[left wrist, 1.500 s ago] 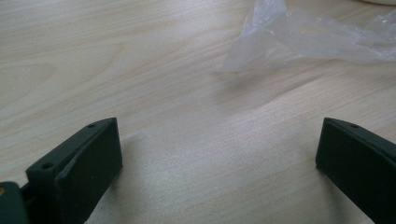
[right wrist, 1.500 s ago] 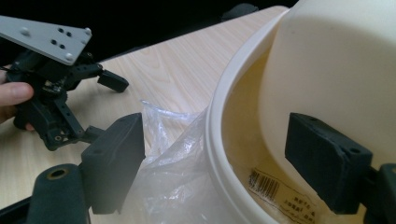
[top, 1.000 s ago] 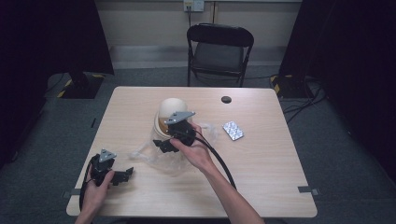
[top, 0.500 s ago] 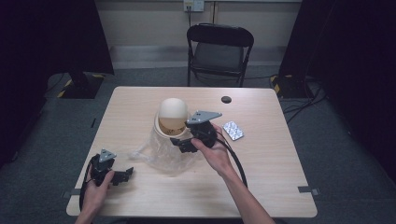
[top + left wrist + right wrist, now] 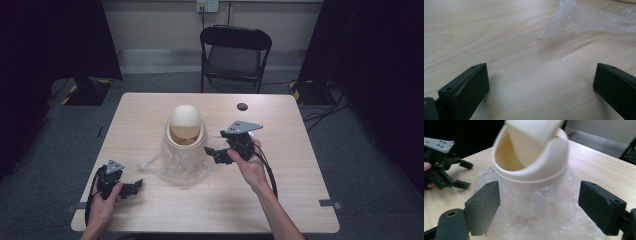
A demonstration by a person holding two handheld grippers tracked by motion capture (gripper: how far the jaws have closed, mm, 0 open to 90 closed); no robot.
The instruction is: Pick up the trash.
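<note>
A cream bin (image 5: 185, 131) with a swing lid stands at the middle of the wooden table (image 5: 140, 120), and a clear plastic bag (image 5: 177, 165) is bunched around its lower part. My right gripper (image 5: 212, 155) hovers just right of the bin, jaws pointing at it and open with nothing between them. The right gripper view looks past the open right gripper (image 5: 546, 210) at the bin (image 5: 534, 167) and the bag (image 5: 536, 215). My left gripper (image 5: 134, 189) rests open at the front left; a corner of the bag (image 5: 586, 22) lies beyond the left gripper (image 5: 540, 85).
A black folding chair (image 5: 235, 50) stands behind the table. A small black round thing (image 5: 242, 106) lies near the far edge. Bare wood spreads to the right and front. The left gripper (image 5: 464, 175) appears beyond the bin in the right gripper view.
My right gripper has moved to the right, from over the bin's front to its right side. The left hand has stayed put.
</note>
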